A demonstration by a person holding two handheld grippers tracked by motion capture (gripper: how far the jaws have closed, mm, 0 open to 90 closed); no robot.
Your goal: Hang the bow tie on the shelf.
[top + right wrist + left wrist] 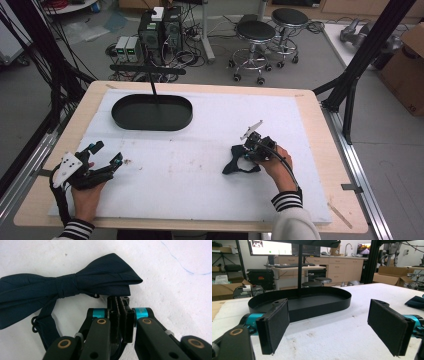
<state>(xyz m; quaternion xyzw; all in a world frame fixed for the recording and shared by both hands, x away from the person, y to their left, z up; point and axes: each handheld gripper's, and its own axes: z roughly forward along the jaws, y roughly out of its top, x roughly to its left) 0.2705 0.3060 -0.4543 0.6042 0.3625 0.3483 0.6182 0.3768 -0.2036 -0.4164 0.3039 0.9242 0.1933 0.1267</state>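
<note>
Now my right gripper (119, 302) is clamped on the dark navy bow tie (62, 287), pleated w/ a knotted middle, lying right-center on the white mat (200, 165). Left gripper (329, 327): jaws wide apart.

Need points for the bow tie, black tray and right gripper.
bow tie (65, 285): right gripper view, on its centre knot.
black tray (187, 116): high view, on its right rim.
right gripper (120, 305): right gripper view, between its fingertips.

Bright, even overhead light, soft shadows, and slightly soft, grainy pictures.
</note>
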